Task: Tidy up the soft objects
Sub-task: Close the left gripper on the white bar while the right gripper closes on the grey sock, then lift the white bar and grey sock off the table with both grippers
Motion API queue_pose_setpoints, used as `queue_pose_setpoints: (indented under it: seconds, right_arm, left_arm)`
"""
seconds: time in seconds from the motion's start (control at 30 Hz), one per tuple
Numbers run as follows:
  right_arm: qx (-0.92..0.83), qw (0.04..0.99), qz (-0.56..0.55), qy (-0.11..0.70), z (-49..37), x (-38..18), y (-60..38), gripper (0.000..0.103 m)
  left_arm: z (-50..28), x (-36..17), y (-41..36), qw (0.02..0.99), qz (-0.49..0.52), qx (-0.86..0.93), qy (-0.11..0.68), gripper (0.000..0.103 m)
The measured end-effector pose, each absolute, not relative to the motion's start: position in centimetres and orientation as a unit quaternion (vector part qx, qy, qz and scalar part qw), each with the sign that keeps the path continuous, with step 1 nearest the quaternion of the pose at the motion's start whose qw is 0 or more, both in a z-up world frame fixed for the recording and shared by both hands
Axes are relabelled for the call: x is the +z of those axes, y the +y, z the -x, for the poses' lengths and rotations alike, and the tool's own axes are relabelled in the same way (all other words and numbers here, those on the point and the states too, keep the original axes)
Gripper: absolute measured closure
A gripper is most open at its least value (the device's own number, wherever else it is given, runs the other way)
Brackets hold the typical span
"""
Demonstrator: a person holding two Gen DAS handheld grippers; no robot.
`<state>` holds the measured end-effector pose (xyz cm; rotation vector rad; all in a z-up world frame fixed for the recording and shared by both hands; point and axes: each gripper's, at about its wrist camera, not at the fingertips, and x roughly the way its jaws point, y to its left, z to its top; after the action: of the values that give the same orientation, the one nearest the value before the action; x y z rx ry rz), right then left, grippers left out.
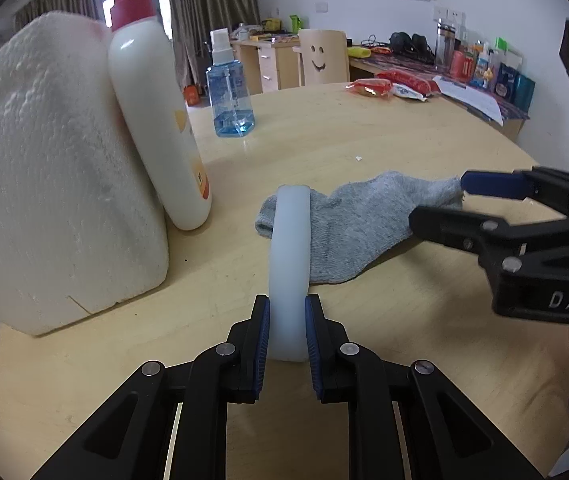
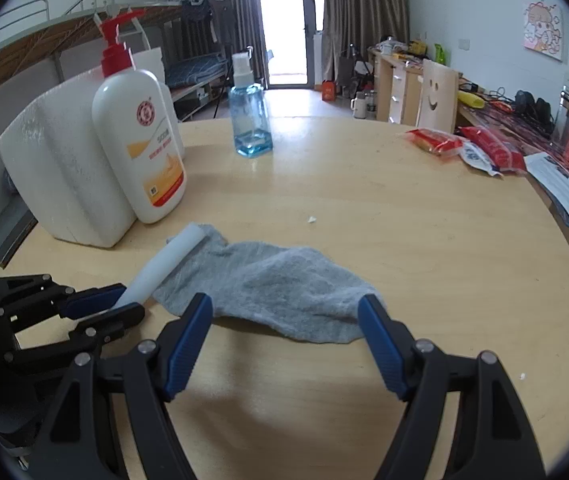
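Our left claw (image 1: 287,328) grips a white strip (image 1: 289,256) whose far end rests on the grey sock (image 1: 358,220) lying on the table (image 1: 364,140); our right claw (image 2: 286,344) stands open over the sock.

Round wooden table (image 2: 364,216): sock (image 2: 284,288), foam block (image 2: 56,168), lotion bottle (image 2: 140,148), spray bottle (image 2: 250,120), snack packets (image 2: 464,144).

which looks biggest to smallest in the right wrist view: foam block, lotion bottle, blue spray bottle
1. foam block
2. lotion bottle
3. blue spray bottle, though it stands farther from the camera, so its true size is unsure
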<state>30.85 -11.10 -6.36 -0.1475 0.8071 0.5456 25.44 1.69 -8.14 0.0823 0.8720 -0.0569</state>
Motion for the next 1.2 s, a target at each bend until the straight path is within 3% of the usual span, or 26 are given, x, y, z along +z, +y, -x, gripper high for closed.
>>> queue_pose_setpoints:
  seconds: [0.53,0.57,0.6,0.7,1.0,1.03,1.1,1.2]
  right_arm:
    - [0.264,0.869,0.091,0.409,-32.2,-7.3,-9.0,0.024]
    - [0.261,0.868,0.094,0.412,-32.1,-7.4,-8.8,0.028]
    - [0.261,0.866,0.100,0.414,-32.2,-7.6,-8.7,0.040]
    - [0.257,0.863,0.100,0.423,-32.7,-7.9,-8.6,0.050]
    - [0.246,0.862,0.116,0.428,-32.6,-8.1,-8.2,0.053]
    - [0.244,0.863,0.117,0.427,-32.7,-8.1,-8.2,0.056]
    - [0.247,0.863,0.124,0.423,-32.5,-8.0,-8.1,0.089]
    - [0.247,0.863,0.126,0.422,-32.3,-8.0,-8.0,0.093]
  left_arm:
    - [-25.3,-8.1,2.0,0.905,-0.023,-0.036,0.424,0.084]
    - [-25.3,-8.0,2.1,0.905,-0.021,-0.037,0.424,0.084]
    - [-25.3,-8.0,2.0,0.905,-0.022,-0.037,0.424,0.084]
    - [-25.2,-8.0,1.9,0.905,-0.025,-0.036,0.424,0.084]
    - [-25.2,-8.0,2.2,0.905,-0.018,-0.041,0.423,0.084]
    - [-25.2,-8.0,2.2,0.905,-0.015,-0.043,0.423,0.084]
    - [-25.0,-7.8,2.3,0.908,-0.009,-0.051,0.416,0.084]
    - [-24.6,-7.6,2.2,0.910,-0.005,-0.065,0.409,0.084]
